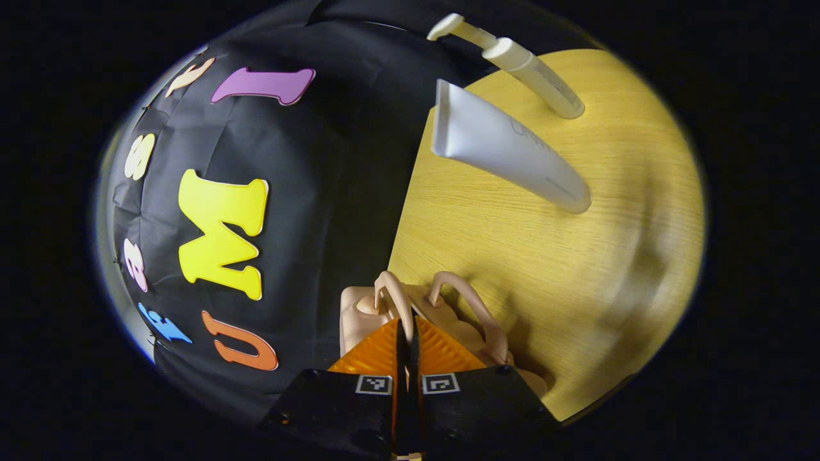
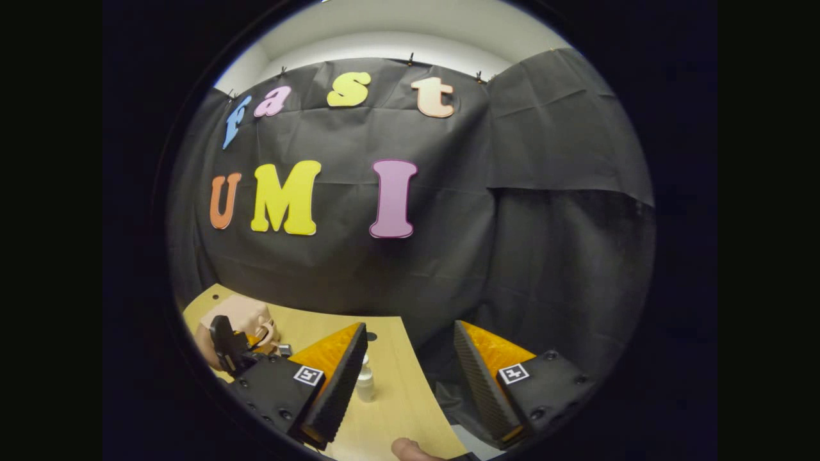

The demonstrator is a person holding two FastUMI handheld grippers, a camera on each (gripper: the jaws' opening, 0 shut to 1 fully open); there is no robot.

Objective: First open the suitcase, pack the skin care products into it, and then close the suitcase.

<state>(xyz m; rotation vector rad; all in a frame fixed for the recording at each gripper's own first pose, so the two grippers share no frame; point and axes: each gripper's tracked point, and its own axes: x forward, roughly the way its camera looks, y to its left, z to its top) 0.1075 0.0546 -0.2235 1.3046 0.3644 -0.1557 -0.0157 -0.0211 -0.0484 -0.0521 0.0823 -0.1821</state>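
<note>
In the left gripper view, the left tool [image 1: 406, 339] is clenched, its fingers pressed together on a handle of the pale pink suitcase [image 1: 359, 310] lying at the near edge of the wooden table [image 1: 576, 269], while a white tube [image 1: 506, 146] and a cream bottle [image 1: 535, 73] stand farther along the table, near each other but apart. In the right gripper view, the right tool [image 2: 410, 365] is released, its fingers spread wide with nothing between them, above the table's [image 2: 391, 410] edge. A small clear bottle [image 2: 365, 379] stands just beside its left finger, and the suitcase [image 2: 240, 317] sits at the far left with the left tool [image 2: 224, 346] on it.
</note>
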